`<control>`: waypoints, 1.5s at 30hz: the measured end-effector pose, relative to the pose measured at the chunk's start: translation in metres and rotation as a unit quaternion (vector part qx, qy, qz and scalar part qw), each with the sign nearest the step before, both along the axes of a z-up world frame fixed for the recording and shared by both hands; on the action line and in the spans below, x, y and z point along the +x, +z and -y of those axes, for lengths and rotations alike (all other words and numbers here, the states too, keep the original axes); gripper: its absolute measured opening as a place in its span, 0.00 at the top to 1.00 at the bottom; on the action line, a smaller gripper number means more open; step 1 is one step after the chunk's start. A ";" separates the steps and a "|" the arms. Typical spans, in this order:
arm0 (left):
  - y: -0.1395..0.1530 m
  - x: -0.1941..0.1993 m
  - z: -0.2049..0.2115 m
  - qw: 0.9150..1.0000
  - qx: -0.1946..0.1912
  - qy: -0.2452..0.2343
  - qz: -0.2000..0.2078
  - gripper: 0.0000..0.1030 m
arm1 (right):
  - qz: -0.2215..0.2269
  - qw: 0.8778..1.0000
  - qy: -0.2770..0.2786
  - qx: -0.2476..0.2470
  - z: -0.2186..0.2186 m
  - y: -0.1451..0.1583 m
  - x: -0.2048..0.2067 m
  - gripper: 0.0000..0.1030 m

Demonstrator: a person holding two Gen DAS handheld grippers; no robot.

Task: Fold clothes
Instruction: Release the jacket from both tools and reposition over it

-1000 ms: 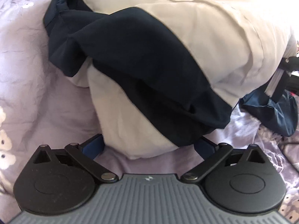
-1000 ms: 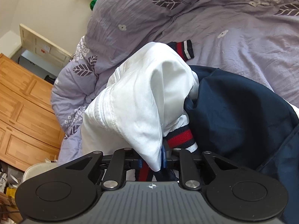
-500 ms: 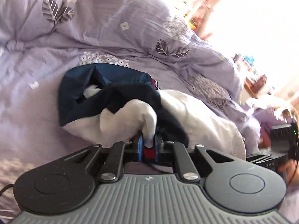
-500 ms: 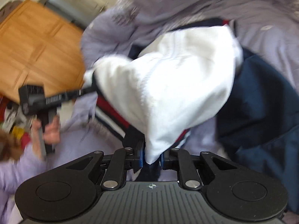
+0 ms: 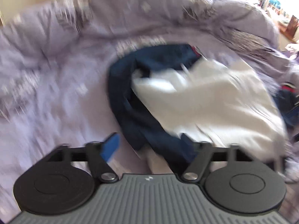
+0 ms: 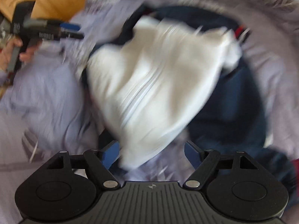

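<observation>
Jacket (image 5: 214, 100) in white and navy lies in a loose, rumpled bundle on the lilac-covered bed (image 5: 56, 93), folding clearly unfinished, while left gripper (image 5: 149, 145) and right gripper (image 6: 152, 153), jaws just opened wide, hold nothing.

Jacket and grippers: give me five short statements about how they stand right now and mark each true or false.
1. The jacket is white and navy. True.
2. The right gripper is clamped on the white cloth. False: its jaws have just been opening and stand wide apart, with the white hem lying loose between them.
3. The left gripper is open. True; its jaws have just been opening, and navy cloth lies between them unpinched.
4. The jacket lies on a bare wooden floor. False: it lies on a lilac bedspread.
5. A hand holding the other gripper shows at the left of the right wrist view. True.
</observation>
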State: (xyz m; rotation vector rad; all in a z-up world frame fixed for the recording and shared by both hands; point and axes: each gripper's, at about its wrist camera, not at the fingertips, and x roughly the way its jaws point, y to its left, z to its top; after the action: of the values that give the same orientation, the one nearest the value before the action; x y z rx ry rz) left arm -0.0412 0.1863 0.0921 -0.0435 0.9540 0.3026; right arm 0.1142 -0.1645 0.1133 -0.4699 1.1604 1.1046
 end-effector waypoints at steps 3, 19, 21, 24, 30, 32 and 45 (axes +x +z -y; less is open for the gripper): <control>-0.008 0.069 0.006 0.994 0.111 0.007 0.022 0.11 | 0.106 0.985 -0.128 0.035 -0.008 0.004 0.053 0.18; -0.177 0.221 -0.018 0.957 0.268 -0.067 -0.085 0.53 | 0.054 0.986 -0.159 -0.006 -0.142 -0.153 0.154 0.77; -0.176 0.216 -0.033 0.963 0.252 -0.020 -0.095 0.94 | 0.081 0.986 -0.148 0.002 -0.143 -0.141 0.146 0.91; -0.171 0.207 -0.061 0.958 0.266 0.053 -0.089 0.95 | 0.120 0.978 -0.170 0.029 -0.134 -0.112 0.151 0.93; -0.156 0.192 -0.138 0.940 0.245 0.225 -0.081 0.94 | 0.278 0.939 -0.200 0.022 -0.140 -0.077 0.193 0.92; -0.157 0.190 -0.148 0.927 0.261 0.255 -0.083 0.92 | 0.319 0.925 -0.208 -0.007 -0.150 -0.093 0.209 0.91; -0.125 0.117 -0.168 0.979 0.094 0.182 0.014 0.39 | 0.024 0.999 -0.033 0.000 -0.118 -0.089 0.213 0.34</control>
State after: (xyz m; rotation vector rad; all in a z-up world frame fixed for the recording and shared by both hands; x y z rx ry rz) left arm 0.0762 0.3543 -0.0329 -0.0491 0.8841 0.7270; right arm 0.3274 -0.0461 0.0247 -0.4527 1.1262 1.0304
